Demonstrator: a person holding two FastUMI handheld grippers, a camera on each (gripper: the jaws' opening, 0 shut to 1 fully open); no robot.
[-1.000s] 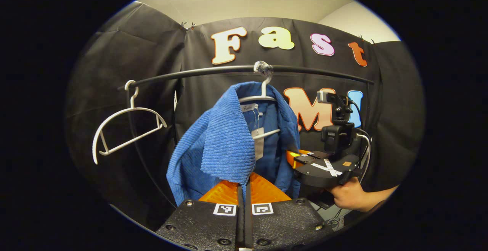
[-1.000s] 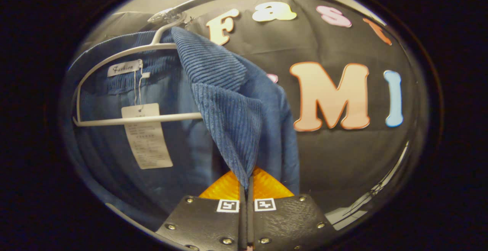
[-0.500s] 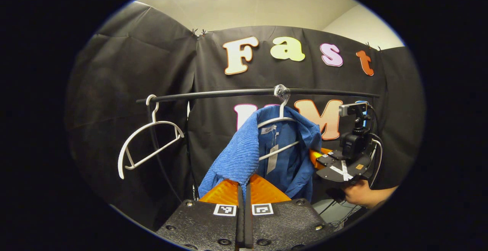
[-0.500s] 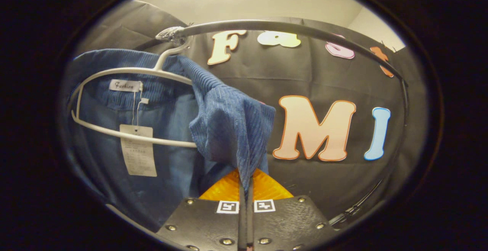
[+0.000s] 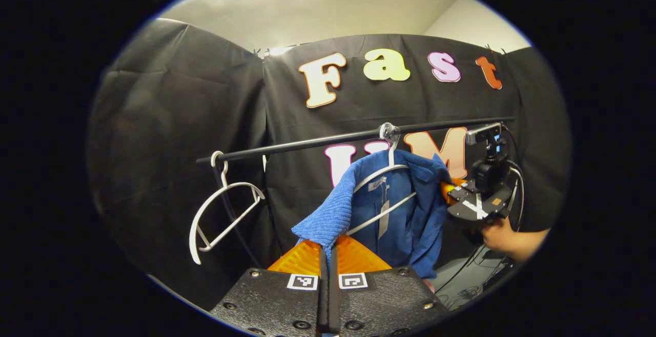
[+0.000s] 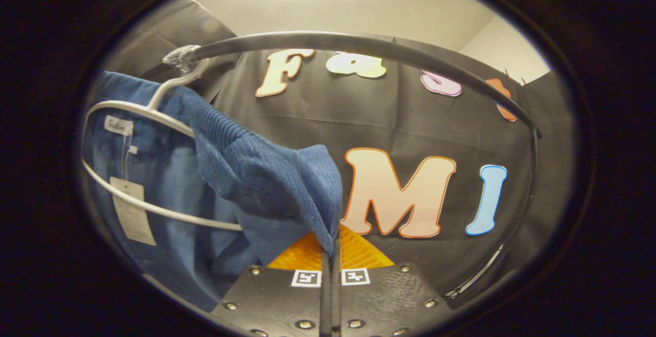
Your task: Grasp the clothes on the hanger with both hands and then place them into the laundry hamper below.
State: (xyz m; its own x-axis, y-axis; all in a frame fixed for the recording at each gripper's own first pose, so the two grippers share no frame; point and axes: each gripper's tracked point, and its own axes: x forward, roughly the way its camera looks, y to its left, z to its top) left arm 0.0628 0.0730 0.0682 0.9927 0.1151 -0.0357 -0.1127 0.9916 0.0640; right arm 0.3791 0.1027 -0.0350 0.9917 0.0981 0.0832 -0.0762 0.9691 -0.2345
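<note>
While hung on hanger (image 5: 380, 173), blue garment (image 5: 400, 214) pinched — left gripper (image 5: 328, 251), right gripper (image 6: 331, 247).

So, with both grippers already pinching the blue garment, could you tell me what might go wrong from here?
1. The blue garment is draped over the white hanger, which hooks on the rail. Pulling may drag or unhook the hanger too.
2. The left gripper and right gripper each pinch just a fold of fabric, so it could slip out.
3. The hamper isn't in sight, so the drop may miss.
</note>
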